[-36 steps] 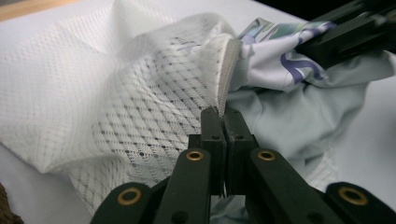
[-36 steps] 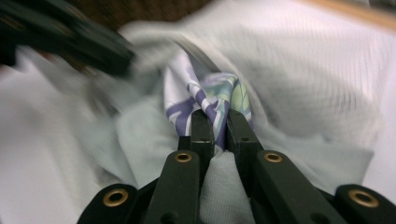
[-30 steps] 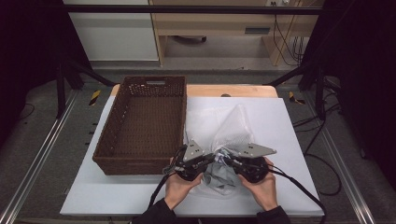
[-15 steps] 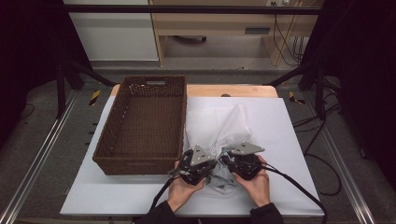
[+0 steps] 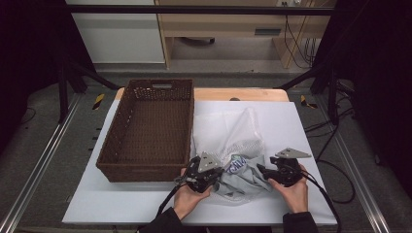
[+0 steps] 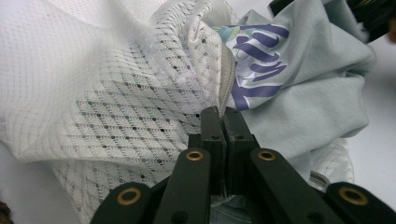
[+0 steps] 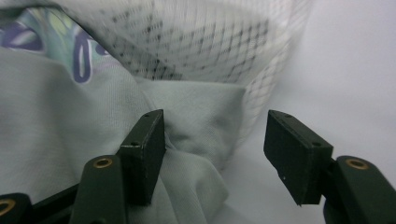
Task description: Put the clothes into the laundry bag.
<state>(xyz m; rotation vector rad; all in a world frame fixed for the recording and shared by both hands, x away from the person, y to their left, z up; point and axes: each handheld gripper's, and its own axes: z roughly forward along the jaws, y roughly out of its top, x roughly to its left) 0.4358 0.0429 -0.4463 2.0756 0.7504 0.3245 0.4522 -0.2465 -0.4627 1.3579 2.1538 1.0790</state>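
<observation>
White mesh bag [image 6: 140,93] rim is clamped in the left gripper [image 6: 224,121]; right gripper [image 7: 215,140] jaws, just opening, stand apart beside the grey shirt [image 7: 56,140].

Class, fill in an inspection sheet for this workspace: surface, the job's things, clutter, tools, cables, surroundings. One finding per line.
Surface: white table top, wooden edge at the far side.
Job's things: white mesh bag lying open beside the wicker basket; grey printed garment partly out of the bag's mouth.
Clutter: nothing seen.
Tools: left tool shut on the mesh bag's zipper edge; right tool open, jaws just been opening, garment fold between them unpinched.
Cables: one trails from each tool toward the near edge.
Surroundings: metal rails, dark drapes, wooden furniture behind.
</observation>
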